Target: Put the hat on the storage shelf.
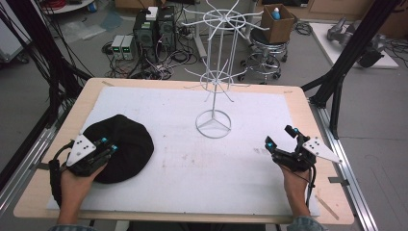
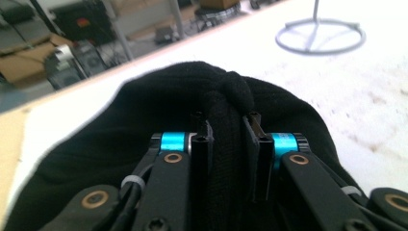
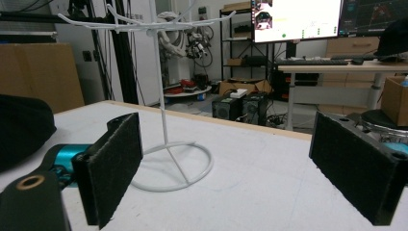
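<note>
Black knit hat [image 1: 118, 147], apparently a beanie, is pinched by left gripper [image 1: 108, 148]; right gripper [image 1: 280, 138] fingers spread wide.

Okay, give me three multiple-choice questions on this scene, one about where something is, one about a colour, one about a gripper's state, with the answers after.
1. Where does the hat lie?
A. on the table's left part
B. hung on the rack
C. at the right edge

2. What colour is the rack?
A. black
B. white
C. blue

3. How is the right gripper?
A. shut on the hat
B. shut on the rack
C. open, holding nothing

Answers: 1 A, the high view shows the hat on the mat by the left gripper, which pinches its cloth. 2 B, its wire frame is white. 3 C, its jaws stand wide apart with nothing between them.
</note>
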### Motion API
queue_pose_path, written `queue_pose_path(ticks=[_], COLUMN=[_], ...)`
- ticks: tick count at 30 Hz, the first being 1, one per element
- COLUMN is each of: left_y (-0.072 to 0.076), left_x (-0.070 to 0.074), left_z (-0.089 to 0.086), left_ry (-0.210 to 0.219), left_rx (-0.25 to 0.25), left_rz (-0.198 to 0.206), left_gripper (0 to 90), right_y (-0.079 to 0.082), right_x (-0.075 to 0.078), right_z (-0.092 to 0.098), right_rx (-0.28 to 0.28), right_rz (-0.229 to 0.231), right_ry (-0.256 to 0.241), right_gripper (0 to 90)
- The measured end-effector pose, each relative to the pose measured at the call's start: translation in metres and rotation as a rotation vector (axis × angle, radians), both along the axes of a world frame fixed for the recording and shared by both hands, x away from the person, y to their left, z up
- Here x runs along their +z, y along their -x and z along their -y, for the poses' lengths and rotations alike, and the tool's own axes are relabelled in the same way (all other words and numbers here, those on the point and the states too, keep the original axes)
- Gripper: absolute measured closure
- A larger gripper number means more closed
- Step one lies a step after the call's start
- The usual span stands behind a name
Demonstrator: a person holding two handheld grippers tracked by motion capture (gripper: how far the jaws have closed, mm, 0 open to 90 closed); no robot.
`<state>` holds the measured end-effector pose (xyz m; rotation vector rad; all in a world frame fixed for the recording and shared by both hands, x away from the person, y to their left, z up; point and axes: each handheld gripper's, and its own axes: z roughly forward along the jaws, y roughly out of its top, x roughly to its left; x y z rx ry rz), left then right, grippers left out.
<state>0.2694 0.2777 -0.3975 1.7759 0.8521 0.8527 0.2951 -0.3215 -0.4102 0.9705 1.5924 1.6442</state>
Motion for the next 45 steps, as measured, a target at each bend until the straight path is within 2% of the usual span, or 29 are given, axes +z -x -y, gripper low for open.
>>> queue_pose_path(ticks=[2,6,17,21,25,32,38,45], left_y=[0.002,0.006,0.015,0.017,0.018,0.012,0.001,-0.013], left_x=[0.003,0.007,0.022,0.028,0.036,0.051,0.078,0.104], left_z=[-0.001,-0.001,-0.013,-0.017,-0.02,-0.022,-0.03,-0.034], left_ry=[0.024,0.045,0.151,0.192,0.214,0.22,0.239,0.258], left_rx=[0.005,0.016,0.008,-0.005,-0.006,-0.035,-0.08,-0.127], left_rz=[0.036,0.098,0.191,0.207,0.219,0.244,0.267,0.284], left_gripper=[77.6,78.1,78.6,78.6,78.6,78.9,78.9,78.8], right_y=[0.0,0.0,0.0,0.0,0.0,0.0,0.0,0.0], right_x=[0.0,0.0,0.0,0.0,0.0,0.0,0.0,0.0], right_z=[0.0,0.0,0.0,0.001,0.001,0.002,0.002,0.003], right_rx=[0.0,0.001,0.002,0.001,-0.001,-0.006,-0.006,-0.002], right_rz=[0.001,0.0,-0.008,-0.009,-0.005,-0.009,-0.013,-0.013], right_ry=[0.0,0.001,-0.002,-0.003,-0.004,-0.013,-0.013,-0.016], right_gripper=[10.8,10.8,10.8,10.8,10.8,10.8,10.8,10.8])
